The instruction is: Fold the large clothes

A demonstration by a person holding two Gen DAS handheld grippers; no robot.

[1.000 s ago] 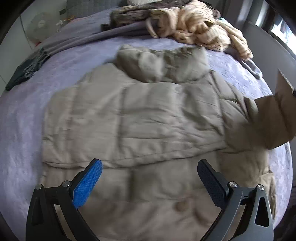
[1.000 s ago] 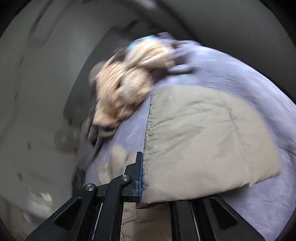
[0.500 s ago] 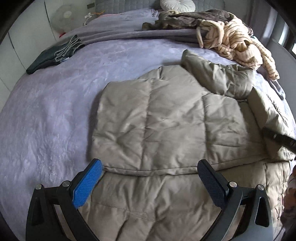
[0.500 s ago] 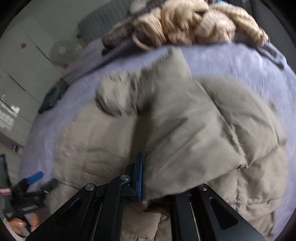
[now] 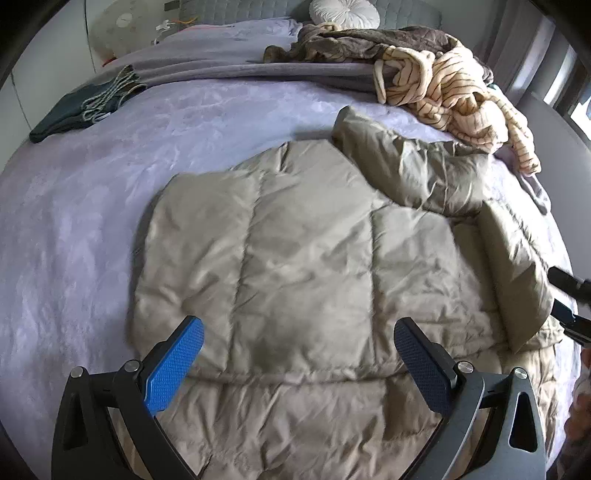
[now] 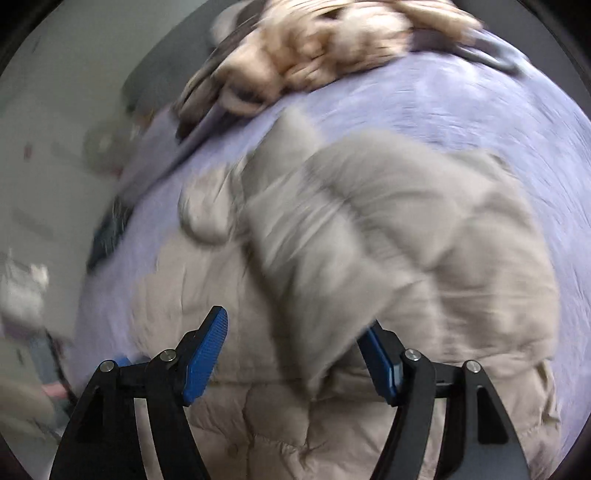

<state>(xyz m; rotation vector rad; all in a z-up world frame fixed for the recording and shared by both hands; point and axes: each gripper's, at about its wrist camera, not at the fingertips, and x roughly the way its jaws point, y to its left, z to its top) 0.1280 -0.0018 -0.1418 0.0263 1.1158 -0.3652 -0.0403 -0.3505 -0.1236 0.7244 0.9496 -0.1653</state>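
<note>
left wrist view / left gripper [image 5: 297, 354]: hovering over the near part of the jacket, jaws standing wide apart, nothing lying between the blue pads, nothing being gripped
left wrist view / jacket [image 5: 295, 266]: beige quilted puffer lying flat across the lavender bedspread [image 5: 85, 221], filling the middle of the frame, near hem running under the gripper
left wrist view / hood [image 5: 417, 173]: lying crumpled at the far right of the jacket, just short of the striped garment
left wrist view / sleeve [image 5: 517, 266]: lying folded in over the jacket's right side, its end just beside the right gripper
left wrist view / right gripper [image 5: 570, 306]: showing only as dark tips at the right edge, beside the sleeve end; spread not readable from here
left wrist view / striped garment [image 5: 454, 92]: cream with dark stripes, sitting heaped at the far right on a brown blanket [image 5: 354, 42]
left wrist view / dark folded cloth [image 5: 81, 107]: lying at the far left edge of the bed, well apart from the jacket
left wrist view / round white cushion [image 5: 345, 10]: sitting against the headboard
right wrist view / right gripper [image 6: 295, 354]: jaws opening, blue pads standing apart; the sleeve [image 6: 369, 236] end is lying between them, pads not pressing on it
right wrist view / jacket [image 6: 221, 302]: frame is motion-blurred; jacket is lying under and ahead of the gripper, sleeve draped on top of it
right wrist view / striped garment [image 6: 325, 48]: blurring at the top, beyond the jacket
</note>
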